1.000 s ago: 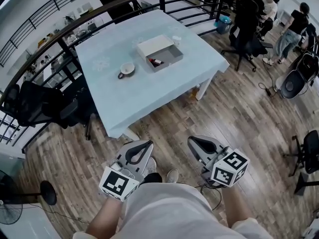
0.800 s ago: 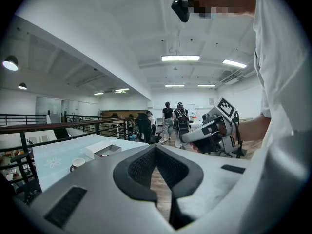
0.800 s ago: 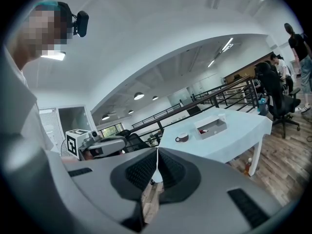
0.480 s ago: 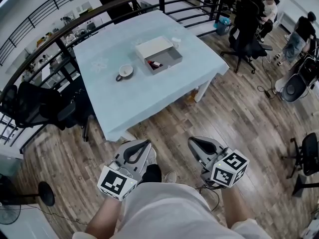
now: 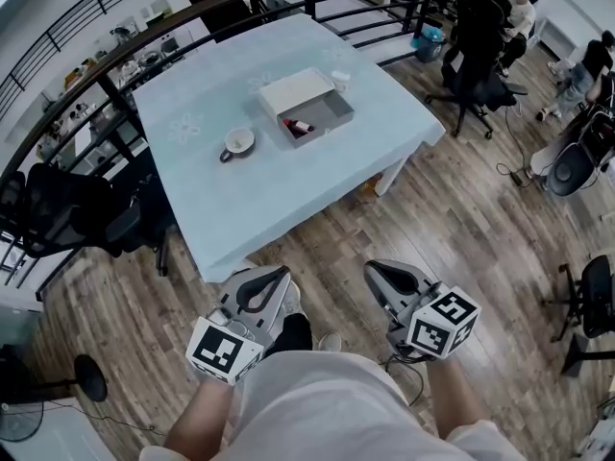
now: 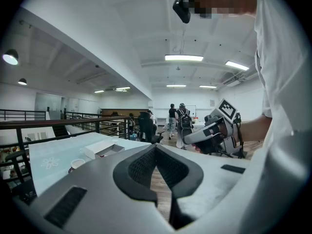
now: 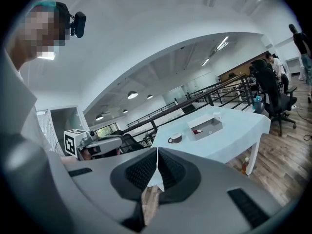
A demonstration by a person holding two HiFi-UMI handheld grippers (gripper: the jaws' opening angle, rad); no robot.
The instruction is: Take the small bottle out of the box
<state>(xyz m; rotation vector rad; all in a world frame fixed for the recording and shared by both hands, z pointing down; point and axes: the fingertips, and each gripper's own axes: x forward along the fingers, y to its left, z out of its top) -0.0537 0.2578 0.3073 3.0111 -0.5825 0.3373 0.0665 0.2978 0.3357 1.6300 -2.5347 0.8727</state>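
Observation:
An open grey box (image 5: 322, 113) with its white lid beside it sits on a table under a pale blue cloth (image 5: 240, 200). A small dark bottle with a red part (image 5: 299, 125) lies inside the box. Both grippers are held low by the person's waist, well short of the table's near corner. The left gripper (image 5: 280, 274) is shut and empty, and so is the right gripper (image 5: 369, 268). The left gripper view shows its jaws (image 6: 156, 146) meeting, with the box (image 6: 105, 149) far ahead. The right gripper view shows its jaws (image 7: 157, 150) meeting, with the box (image 7: 207, 127) far off.
A mug (image 5: 237, 142) stands on the cloth left of the box. Black office chairs (image 5: 77, 209) crowd the table's left side and a railing (image 5: 192, 27) runs behind it. More chairs and people (image 5: 500, 36) are at the right. A bottle (image 7: 245, 165) stands on the floor by a table leg.
The table's near corner has come closer to both grippers as the person steps toward it. Both grippers stay shut and level in front of the body.

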